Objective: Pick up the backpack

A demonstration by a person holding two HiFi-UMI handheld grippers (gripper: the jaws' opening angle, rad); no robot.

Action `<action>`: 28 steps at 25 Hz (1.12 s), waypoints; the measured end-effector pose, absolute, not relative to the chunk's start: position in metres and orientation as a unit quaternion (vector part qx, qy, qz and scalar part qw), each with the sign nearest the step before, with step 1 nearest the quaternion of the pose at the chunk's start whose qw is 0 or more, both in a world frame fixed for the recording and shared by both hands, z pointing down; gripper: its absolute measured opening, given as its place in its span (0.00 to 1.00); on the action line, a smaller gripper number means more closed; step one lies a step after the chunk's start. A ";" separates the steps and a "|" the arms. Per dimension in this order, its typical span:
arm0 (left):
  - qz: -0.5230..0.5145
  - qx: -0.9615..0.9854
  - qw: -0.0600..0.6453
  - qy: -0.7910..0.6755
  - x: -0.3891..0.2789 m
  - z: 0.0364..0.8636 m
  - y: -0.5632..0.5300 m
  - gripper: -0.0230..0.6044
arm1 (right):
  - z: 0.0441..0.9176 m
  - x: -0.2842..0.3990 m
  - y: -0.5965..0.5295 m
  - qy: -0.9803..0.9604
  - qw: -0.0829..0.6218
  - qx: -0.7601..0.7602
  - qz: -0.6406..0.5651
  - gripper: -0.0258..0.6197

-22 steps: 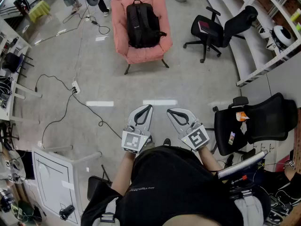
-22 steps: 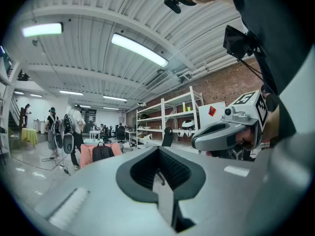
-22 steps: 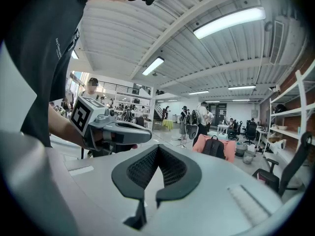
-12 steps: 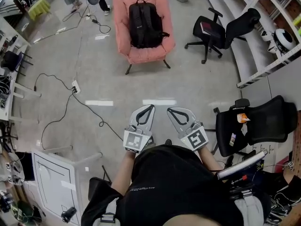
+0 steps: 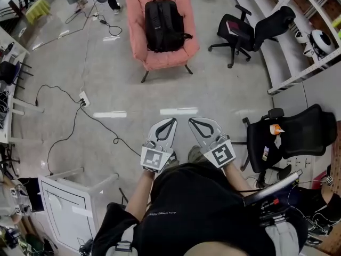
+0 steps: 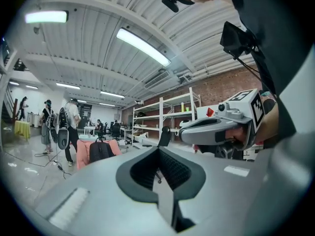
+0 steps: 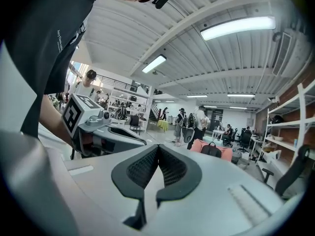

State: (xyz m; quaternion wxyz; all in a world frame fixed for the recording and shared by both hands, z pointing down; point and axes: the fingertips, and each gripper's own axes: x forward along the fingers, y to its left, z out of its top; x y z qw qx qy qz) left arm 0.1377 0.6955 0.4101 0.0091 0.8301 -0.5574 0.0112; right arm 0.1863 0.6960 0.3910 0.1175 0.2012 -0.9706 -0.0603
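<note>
A black backpack [image 5: 162, 23] stands upright on the seat of a pink armchair [image 5: 160, 60], far across the floor from me. Both grippers are held side by side in front of my body, pointing at the chair. My left gripper [image 5: 169, 121] is shut with nothing in it, and so is my right gripper [image 5: 192, 120]. Through the left gripper view the backpack [image 6: 101, 151] is small and distant, left of the shut jaws of the left gripper [image 6: 158, 149]. In the right gripper view the backpack [image 7: 210, 150] sits right of the shut right gripper [image 7: 158, 147].
Two black office chairs [image 5: 250, 28] [image 5: 290, 137] stand on the right beside white shelving [image 5: 303, 52]. A cable [image 5: 80, 116] snakes over the floor on the left. A white cabinet [image 5: 69, 207] is close at my lower left. People [image 6: 69, 124] stand beyond the armchair.
The floor has slid slightly down and back under me, and a foot now shows by the right gripper. Both grippers keep their place, shut and side by side.
</note>
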 end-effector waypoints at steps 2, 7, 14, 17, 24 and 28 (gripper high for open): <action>0.016 0.833 0.020 -0.552 0.137 0.411 0.686 0.04 | 0.395 0.186 0.687 -0.970 0.121 0.202 -0.059 0.06; 0.024 0.838 0.036 -0.544 0.138 0.417 0.656 0.04 | 0.411 0.186 0.661 -0.972 0.122 0.197 -0.039 0.06; 0.047 0.834 0.043 -0.548 0.149 0.423 0.577 0.04 | 0.419 0.188 0.570 -0.978 0.108 0.171 -0.044 0.06; 0.051 0.831 0.037 -0.552 0.153 0.417 0.540 0.04 | 0.420 0.187 0.530 -0.982 0.097 0.157 -0.025 0.06; 0.067 0.807 0.048 -0.584 0.157 0.413 0.473 0.04 | 0.425 0.184 0.461 -0.990 0.079 0.120 -0.011 0.06; 0.067 0.792 0.049 -0.605 0.143 0.422 0.449 0.04 | 0.433 0.176 0.431 -0.991 0.087 0.102 -0.011 0.06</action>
